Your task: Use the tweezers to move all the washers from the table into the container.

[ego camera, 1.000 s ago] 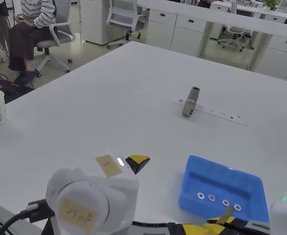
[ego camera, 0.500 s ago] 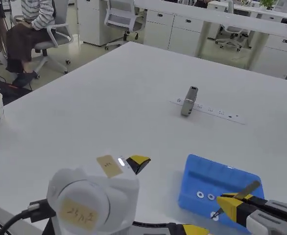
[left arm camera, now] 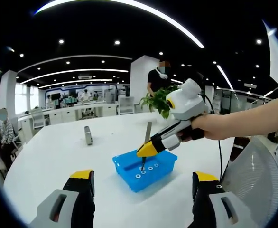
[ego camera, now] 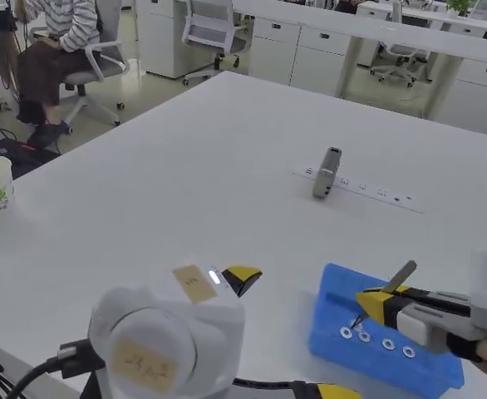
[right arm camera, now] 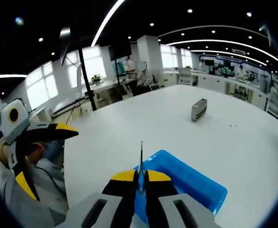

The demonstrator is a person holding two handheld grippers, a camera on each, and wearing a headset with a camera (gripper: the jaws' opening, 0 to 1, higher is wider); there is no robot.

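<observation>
**Tweezer tips down in container, right claw clamped on them**

Four washers (ego camera: 364, 336) lie in a row on the floor of the blue container (ego camera: 368, 364), which sits by the bench's (ego camera: 185, 183) near edge, right side. Tweezers (ego camera: 401, 276) are over the row's left end as head view has it. Long axis is tilted: handle up & away to the right, tips down-left into the container, v. close to the washers. Whether tips touch one or pinch one is too small to tell. Right claw (ego camera: 375, 304) is the nearer one, jaws pinched shut on the tweezers' shank, hanging over the container. Left claw (ego camera: 242, 278) is well apart to the container's left, jaws spread wide, nothing in them. Judgement: looks like the drop-off step. Next move prob. calls for a straight lift out w/o dragging washers along.
</observation>
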